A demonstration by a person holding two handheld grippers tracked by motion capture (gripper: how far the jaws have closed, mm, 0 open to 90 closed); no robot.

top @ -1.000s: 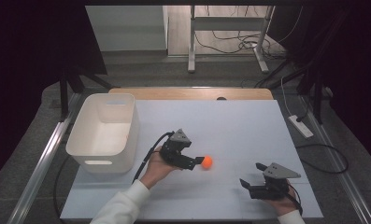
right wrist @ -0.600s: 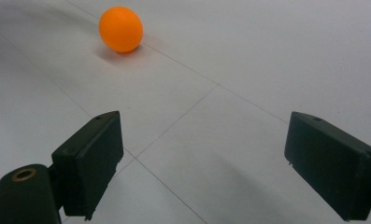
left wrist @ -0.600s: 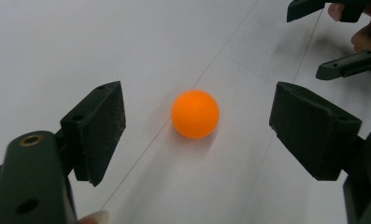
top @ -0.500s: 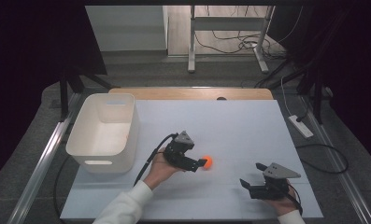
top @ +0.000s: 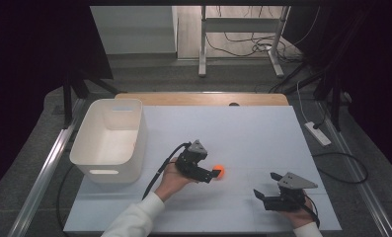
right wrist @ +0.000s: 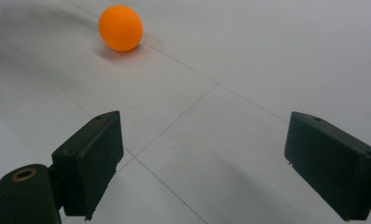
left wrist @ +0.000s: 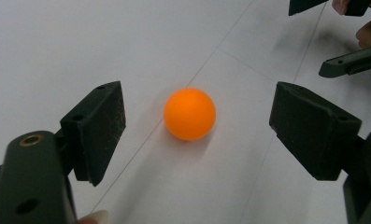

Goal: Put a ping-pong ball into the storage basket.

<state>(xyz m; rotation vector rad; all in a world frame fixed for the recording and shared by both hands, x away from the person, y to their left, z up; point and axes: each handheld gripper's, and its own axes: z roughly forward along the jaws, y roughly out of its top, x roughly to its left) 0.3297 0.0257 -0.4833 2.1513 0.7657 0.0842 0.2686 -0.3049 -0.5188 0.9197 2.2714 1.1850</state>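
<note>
Plainly unmarked, the orange ball [left wrist: 189, 113] sits between the released left tongs [left wrist: 199, 126]; right tongs [right wrist: 206, 163] released too.

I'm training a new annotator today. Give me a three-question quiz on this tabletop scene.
1. True or false: the left gripper has clamped the orange ball.
2. Which way is the white bin from the ball in the high view: A) left, B) right?
3. Fill in: the right gripper stands ____.

Key:
1. False; the ball lies between open jaws, untouched.
2. A.
3. Open, with nothing between its jaws.
</note>
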